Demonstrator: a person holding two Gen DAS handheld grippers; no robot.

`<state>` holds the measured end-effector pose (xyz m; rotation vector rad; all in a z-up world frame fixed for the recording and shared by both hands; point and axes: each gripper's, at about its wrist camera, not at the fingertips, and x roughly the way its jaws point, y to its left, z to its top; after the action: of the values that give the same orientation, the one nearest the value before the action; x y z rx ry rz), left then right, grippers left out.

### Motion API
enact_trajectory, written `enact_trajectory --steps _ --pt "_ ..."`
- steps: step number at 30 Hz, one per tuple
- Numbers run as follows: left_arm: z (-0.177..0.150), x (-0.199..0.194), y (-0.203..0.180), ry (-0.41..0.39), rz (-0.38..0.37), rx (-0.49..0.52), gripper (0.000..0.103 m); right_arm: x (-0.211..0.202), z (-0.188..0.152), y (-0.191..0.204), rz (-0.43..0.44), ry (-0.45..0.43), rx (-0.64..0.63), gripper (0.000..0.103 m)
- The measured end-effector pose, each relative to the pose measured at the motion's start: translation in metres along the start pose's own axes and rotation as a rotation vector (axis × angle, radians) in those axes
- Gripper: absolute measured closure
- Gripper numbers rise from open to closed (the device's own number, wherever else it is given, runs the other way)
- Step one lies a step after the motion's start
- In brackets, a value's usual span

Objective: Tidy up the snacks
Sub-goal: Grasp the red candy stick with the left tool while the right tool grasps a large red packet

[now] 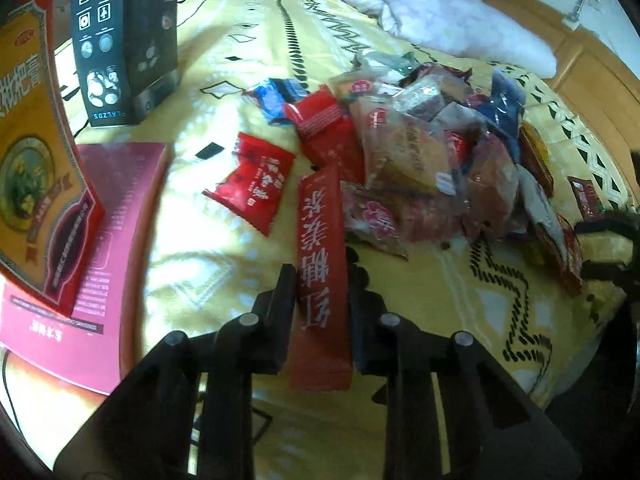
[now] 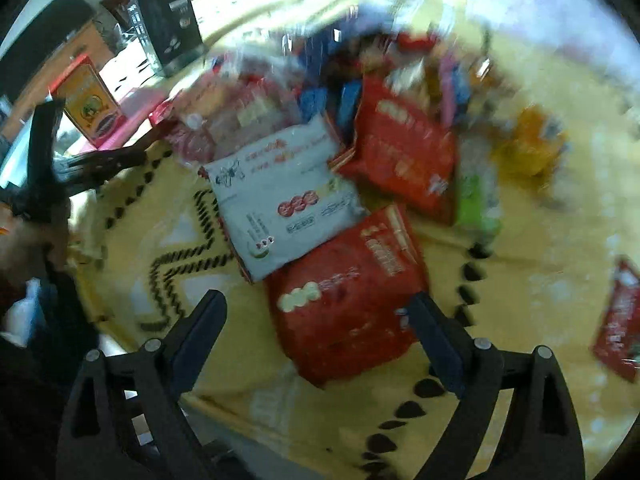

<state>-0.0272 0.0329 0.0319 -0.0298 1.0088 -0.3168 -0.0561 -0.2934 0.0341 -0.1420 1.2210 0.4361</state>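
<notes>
Red stick packet (image 1: 322,276) lengthwise toward pile (image 1: 432,160)

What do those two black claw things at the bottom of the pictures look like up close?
Both are matt black plastic. The left gripper has two flat, narrow fingers on angular linkage arms joined by round silver-grey pins. The right gripper is built the same, though its finger pads look dark navy. The arms below have slot-shaped cut-outs. No cables, labels or sleeves show clearly.

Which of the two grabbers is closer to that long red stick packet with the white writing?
Left. The left gripper is clamped on the long red stick packet. The right gripper is open over a red snack bag elsewhere in the pile.
</notes>
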Motion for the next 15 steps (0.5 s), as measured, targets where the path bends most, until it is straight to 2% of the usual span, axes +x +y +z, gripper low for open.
enact_trajectory --steps 2,5,7,9,12,13,15 --pt "-0.001 0.000 0.001 0.012 -0.012 -0.004 0.079 0.006 0.009 -0.004 -0.001 0.081 -0.033 0.009" --pt "-0.002 0.003 0.002 0.023 -0.030 -0.019 0.079 0.014 0.014 -0.004 0.014 0.151 -0.082 0.007" --pt "-0.005 0.004 0.002 0.031 -0.037 -0.025 0.078 0.028 0.013 -0.002 -0.049 0.212 -0.145 0.006" --pt "-0.006 0.007 0.003 0.034 -0.045 -0.033 0.077 0.047 0.010 -0.006 -0.061 0.272 -0.152 0.005" --pt "-0.003 0.010 0.005 0.031 -0.048 -0.051 0.070 0.061 0.008 -0.016 -0.032 0.273 -0.086 0.005" --pt "-0.001 0.011 0.005 0.027 -0.042 -0.053 0.066 0.059 0.008 -0.019 -0.026 0.258 -0.067 0.009" --pt "0.004 0.018 0.005 0.024 -0.038 -0.062 0.060 0.043 0.010 -0.025 -0.001 0.196 -0.022 0.025"
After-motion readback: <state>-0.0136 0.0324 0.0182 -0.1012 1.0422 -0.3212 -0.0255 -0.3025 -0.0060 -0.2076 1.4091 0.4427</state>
